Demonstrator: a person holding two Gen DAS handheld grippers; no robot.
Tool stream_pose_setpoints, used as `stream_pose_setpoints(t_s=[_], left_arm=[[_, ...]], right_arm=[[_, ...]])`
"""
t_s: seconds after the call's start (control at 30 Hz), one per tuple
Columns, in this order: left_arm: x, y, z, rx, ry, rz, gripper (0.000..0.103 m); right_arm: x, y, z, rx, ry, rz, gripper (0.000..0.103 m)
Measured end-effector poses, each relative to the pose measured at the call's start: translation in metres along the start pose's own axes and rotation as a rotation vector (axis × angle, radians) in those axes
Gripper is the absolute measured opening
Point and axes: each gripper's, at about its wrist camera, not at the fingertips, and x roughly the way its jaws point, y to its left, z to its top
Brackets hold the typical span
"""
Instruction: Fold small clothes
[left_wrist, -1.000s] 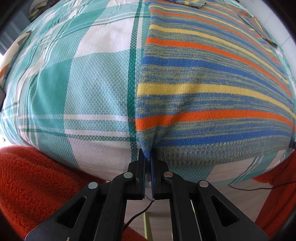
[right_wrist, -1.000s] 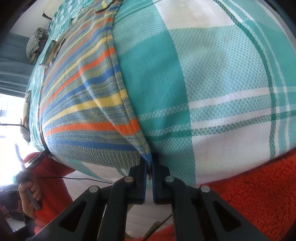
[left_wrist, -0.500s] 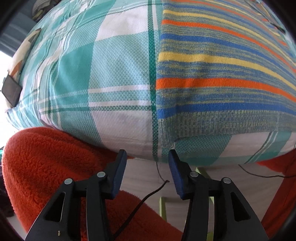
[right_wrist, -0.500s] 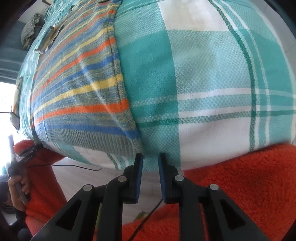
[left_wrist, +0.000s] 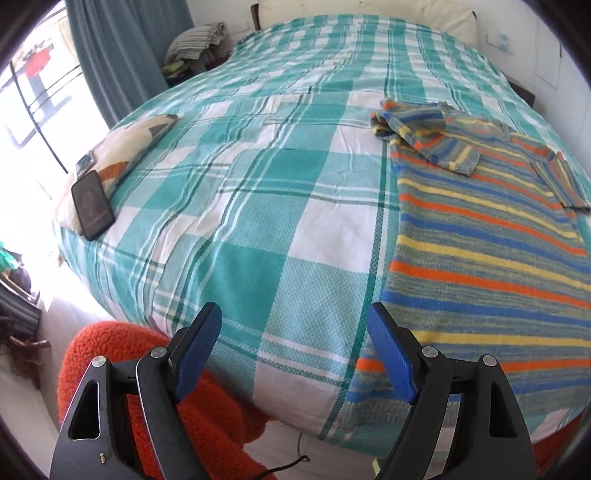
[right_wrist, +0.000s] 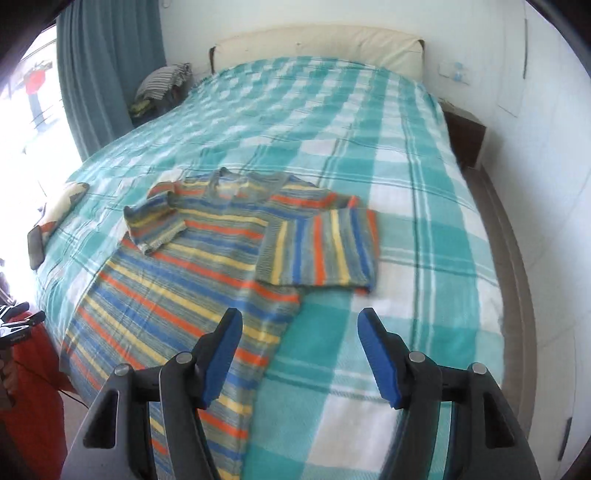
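A small striped knit sweater (right_wrist: 192, 266) in blue, orange, yellow and grey lies flat on the teal plaid bed cover (right_wrist: 369, 166), hem at the bed's near edge. Both sleeves are folded in over the body. It fills the right side of the left wrist view (left_wrist: 487, 236). My left gripper (left_wrist: 295, 350) is open and empty, raised above the bed edge just left of the sweater's hem corner. My right gripper (right_wrist: 299, 350) is open and empty, raised over the sweater's right side edge.
A phone (left_wrist: 92, 205) lies on a patterned cushion (left_wrist: 122, 158) at the bed's left edge. A pile of clothes (right_wrist: 162, 86) sits by the curtain (right_wrist: 107, 74). A dark nightstand (right_wrist: 465, 140) stands at the right. The person's red fleece (left_wrist: 207, 413) is below the left gripper.
Both grippers let go of the sweater's hem corners, opened wide, and rose back from the bed edge, so the whole bed now shows.
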Motion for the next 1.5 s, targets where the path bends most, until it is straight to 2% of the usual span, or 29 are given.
stream_pose_setpoints(t_s=[0.1, 0.2, 0.27, 0.3, 0.43, 0.53, 0.6, 0.67, 0.7, 0.77, 0.97, 1.03, 1.3, 1.37, 1.43, 1.47, 1.5], left_arm=[[0.009, 0.004, -0.009, 0.011, 0.05, 0.037, 0.083], [0.014, 0.009, -0.008, -0.02, 0.069, 0.01, 0.083], [0.018, 0.009, -0.008, -0.021, 0.081, 0.016, 0.083], [0.019, 0.009, -0.008, -0.024, 0.091, 0.016, 0.083], [0.026, 0.009, -0.009, -0.04, 0.115, 0.006, 0.083], [0.028, 0.006, -0.009, -0.044, 0.122, 0.003, 0.083], [0.029, 0.002, -0.009, -0.038, 0.123, -0.001, 0.083], [0.03, -0.003, -0.009, -0.021, 0.128, 0.004, 0.083], [0.03, -0.005, -0.009, -0.012, 0.128, 0.008, 0.083], [0.027, -0.008, -0.01, 0.001, 0.121, 0.016, 0.083], [0.025, -0.001, -0.013, -0.006, 0.126, 0.028, 0.083], [0.026, 0.003, -0.013, -0.021, 0.132, 0.026, 0.083], [0.023, 0.006, -0.013, -0.03, 0.129, 0.003, 0.083], [0.018, 0.011, -0.013, -0.038, 0.126, -0.002, 0.083], [0.009, 0.019, -0.01, -0.055, 0.127, -0.001, 0.082], [-0.001, 0.023, -0.007, -0.066, 0.112, 0.0, 0.082], [-0.014, 0.025, 0.0, -0.07, 0.071, -0.016, 0.082]], right_arm=[[0.068, 0.049, 0.019, -0.201, 0.04, 0.017, 0.064], [0.131, 0.073, 0.019, -0.331, 0.095, -0.033, 0.06], [0.165, 0.054, 0.02, -0.255, 0.154, -0.047, 0.032], [0.169, 0.039, 0.021, -0.184, 0.168, -0.041, 0.003], [0.109, -0.051, 0.023, 0.158, 0.002, -0.017, 0.003], [0.049, -0.143, 0.004, 0.444, -0.108, -0.093, 0.003], [0.024, -0.197, -0.019, 0.611, -0.116, -0.15, 0.003], [0.016, -0.227, -0.04, 0.66, -0.085, -0.198, 0.003], [0.016, -0.235, -0.049, 0.683, -0.074, -0.188, 0.003], [0.02, -0.244, -0.065, 0.75, -0.059, -0.165, 0.003], [0.037, -0.244, -0.104, 0.885, 0.019, -0.242, 0.002], [0.037, -0.242, -0.11, 0.904, 0.017, -0.256, 0.002], [0.04, -0.228, -0.111, 0.733, 0.066, -0.331, 0.002], [0.035, -0.227, -0.117, 0.731, 0.06, -0.339, 0.008], [0.026, -0.226, -0.127, 0.75, 0.05, -0.353, 0.02], [0.018, -0.223, -0.131, 0.749, 0.041, -0.379, 0.022], [0.008, -0.219, -0.134, 0.742, 0.022, -0.41, 0.028]])
